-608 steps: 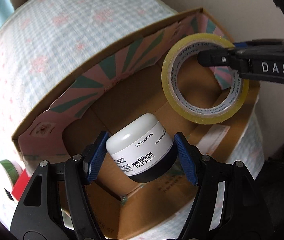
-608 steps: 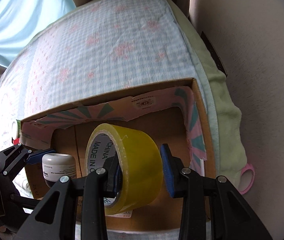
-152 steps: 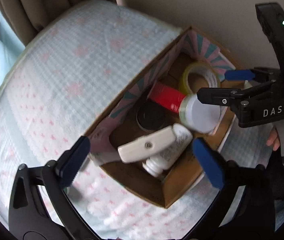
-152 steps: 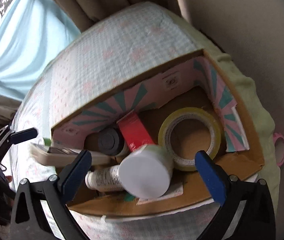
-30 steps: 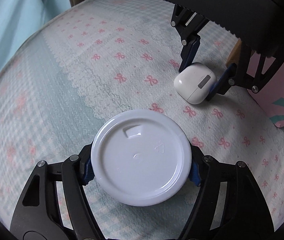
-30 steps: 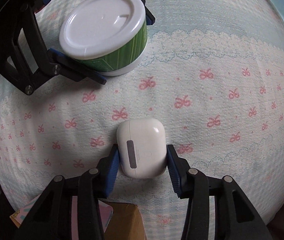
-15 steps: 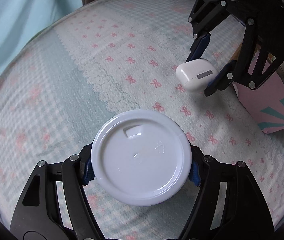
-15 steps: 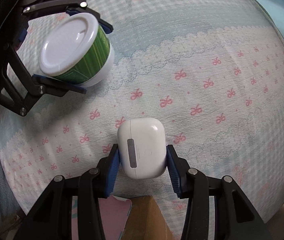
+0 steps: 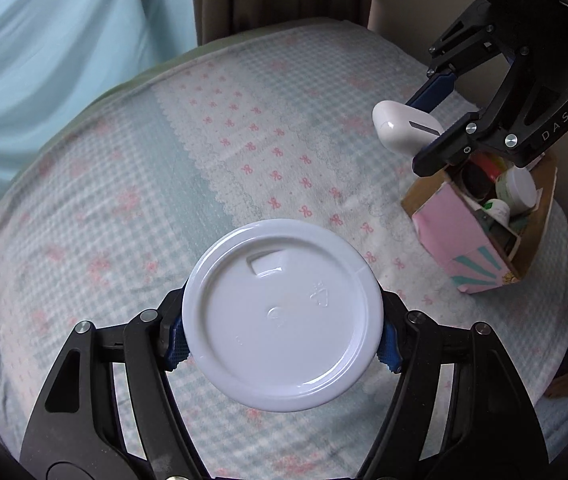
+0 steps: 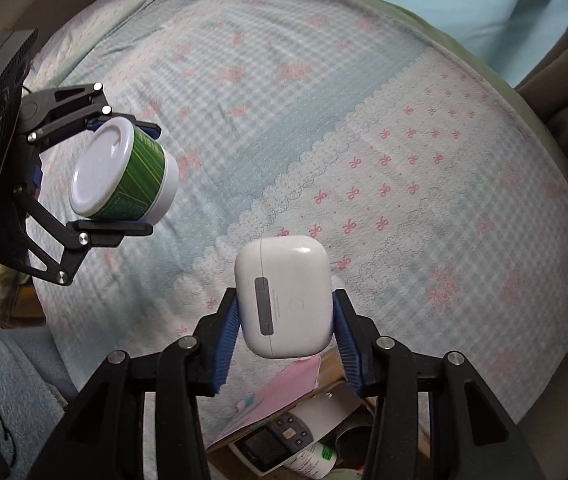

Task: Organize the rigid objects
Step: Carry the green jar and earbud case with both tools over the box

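Left gripper (image 9: 282, 338) clamped a green-sided tub (image 10: 124, 174) with white lid above the bedspread (image 9: 164, 184). Right gripper (image 10: 284, 332) pinched a glossy white earbud case (image 10: 284, 296) over the cardboard box (image 9: 460, 236).

Right tool (image 10: 284, 320) grips a white earbud case (image 10: 284, 296) above the bedspread (image 10: 404, 140).

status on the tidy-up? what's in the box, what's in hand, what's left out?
Done: the cardboard box already holds several jars, a bottle and a remote. In hand: the left gripper is shut on the green tub, the right gripper on the white earbud case, both clear of the bedspread. Left: boxing these two; nothing else lies loose in view.
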